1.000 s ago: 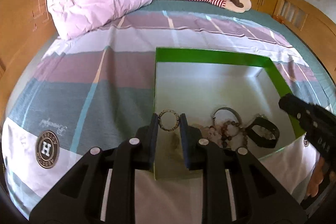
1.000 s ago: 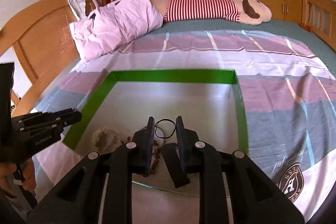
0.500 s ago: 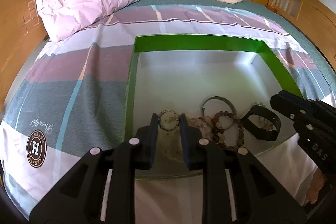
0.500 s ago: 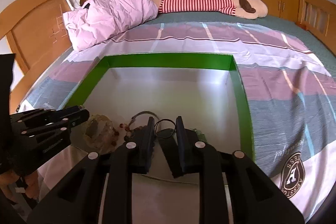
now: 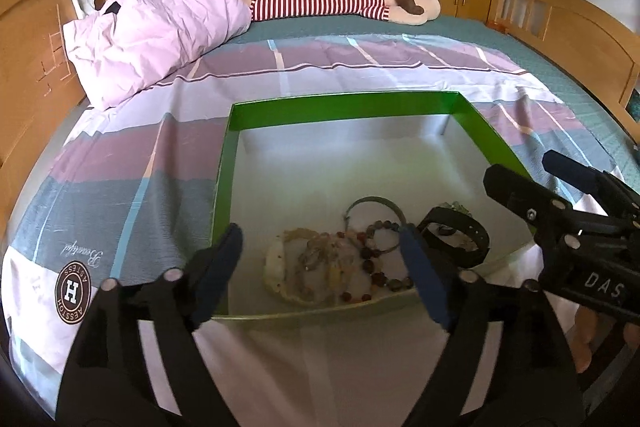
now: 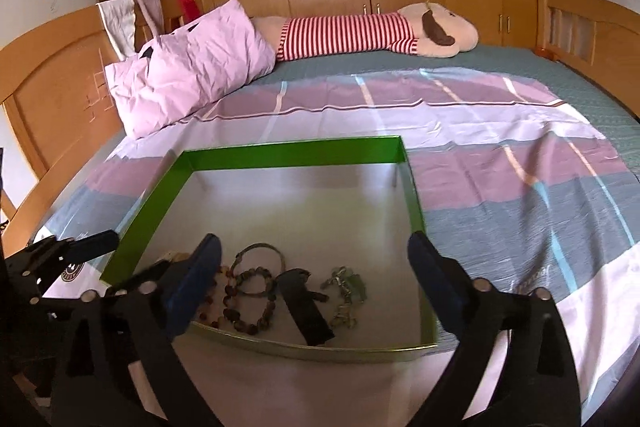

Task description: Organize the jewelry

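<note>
jewelry (image 5: 348,267): heaped in the near end of the tray, none seen out on the bed
pieces: bead bracelets (image 6: 250,297), grey bangle (image 5: 374,205), black strap (image 6: 306,307), pale necklace (image 5: 296,267), green charm chain (image 6: 346,289)
tray (image 5: 344,113): green walls, silver floor, far half bare; sits at the near edge of the bed (image 5: 120,167)
left tongs (image 5: 320,267): spread wide, holding nothing, over tray's near wall
right tongs (image 6: 314,277): spread wide, holding nothing, above the strap
why: both sets parted over the heap, fits either just dropped or about to pick
</note>
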`<state>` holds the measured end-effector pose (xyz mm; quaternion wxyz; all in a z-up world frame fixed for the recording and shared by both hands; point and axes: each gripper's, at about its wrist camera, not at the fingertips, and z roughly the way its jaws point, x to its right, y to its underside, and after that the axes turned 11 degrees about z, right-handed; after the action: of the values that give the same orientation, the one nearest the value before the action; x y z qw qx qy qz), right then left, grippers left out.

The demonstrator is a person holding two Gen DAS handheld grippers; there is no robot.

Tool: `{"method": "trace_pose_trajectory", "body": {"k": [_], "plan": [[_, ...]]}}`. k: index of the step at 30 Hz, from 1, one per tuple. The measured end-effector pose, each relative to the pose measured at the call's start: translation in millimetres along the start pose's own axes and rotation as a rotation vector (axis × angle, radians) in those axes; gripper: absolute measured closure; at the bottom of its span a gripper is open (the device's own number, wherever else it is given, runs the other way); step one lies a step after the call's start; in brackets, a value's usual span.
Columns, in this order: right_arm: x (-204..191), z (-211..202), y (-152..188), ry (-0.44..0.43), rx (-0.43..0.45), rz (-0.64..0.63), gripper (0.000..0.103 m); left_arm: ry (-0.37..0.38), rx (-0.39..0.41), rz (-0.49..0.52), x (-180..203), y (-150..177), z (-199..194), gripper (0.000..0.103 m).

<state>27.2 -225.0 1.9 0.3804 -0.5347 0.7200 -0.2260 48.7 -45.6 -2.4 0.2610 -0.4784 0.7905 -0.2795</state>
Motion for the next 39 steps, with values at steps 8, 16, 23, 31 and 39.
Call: {"method": "trace_pose_trajectory", "body": {"k": [8, 16, 23, 31, 39], "plan": [[0.5, -1.6, -0.5, 0.019, 0.001, 0.011, 0.001, 0.010, -0.026, -0.001, 1.5, 2.0, -0.9, 0.012], [0.1, -1.7, -0.5, 0.021, -0.008, 0.009, 0.001, -0.006, -0.035, -0.012, -1.2, 3.5, -1.4, 0.005], [-2.8, 0.5, 1.4, 0.021, -0.018, -0.006, 0.001, -0.017, -0.044, -0.019, -2.8, 3.8, 0.1, 0.004], [-3.9, 1.6, 2.3, 0.022, -0.023, -0.008, 0.001, -0.024, -0.053, -0.025, -3.5, 5.7, 1.4, 0.003], [-4.0, 2.5, 3.9, 0.021, -0.027, -0.006, 0.001, -0.025, -0.058, -0.018, -1.8, 5.9, 2.5, 0.002]]}}
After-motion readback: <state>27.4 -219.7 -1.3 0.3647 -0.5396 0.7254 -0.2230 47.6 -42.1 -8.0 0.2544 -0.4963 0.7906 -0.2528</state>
